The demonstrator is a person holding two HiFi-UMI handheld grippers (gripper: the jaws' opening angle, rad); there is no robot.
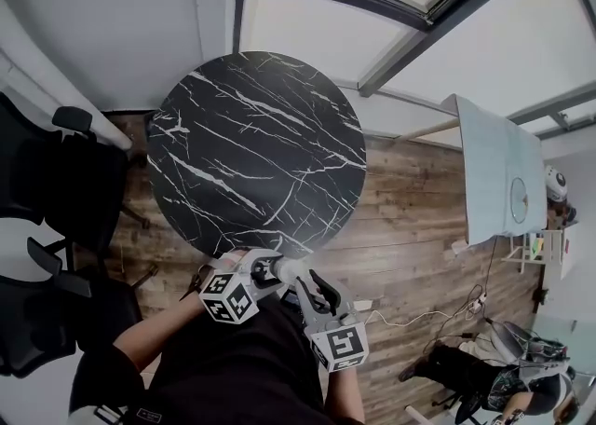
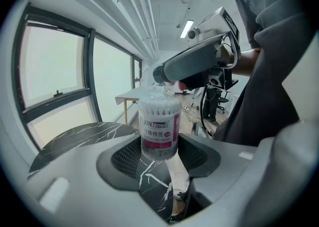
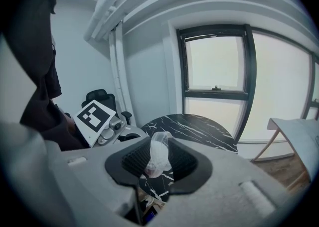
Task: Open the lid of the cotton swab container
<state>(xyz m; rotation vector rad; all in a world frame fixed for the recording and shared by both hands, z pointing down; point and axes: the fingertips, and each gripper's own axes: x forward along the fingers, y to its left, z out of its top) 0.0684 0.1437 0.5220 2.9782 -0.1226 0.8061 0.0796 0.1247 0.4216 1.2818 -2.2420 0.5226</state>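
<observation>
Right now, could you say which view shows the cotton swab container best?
Left gripper view: the cotton swab container sits central, upright, label legible. Right gripper view shows only its clear lid; head view, almost nothing.

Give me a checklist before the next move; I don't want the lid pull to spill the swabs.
1. Left claw clamped on cotton swab container: ok.
2. Container centred in that claw: ok.
3. Right claw closed on lid: ok.
4. Lid already loosened from container: cannot tell.
</observation>
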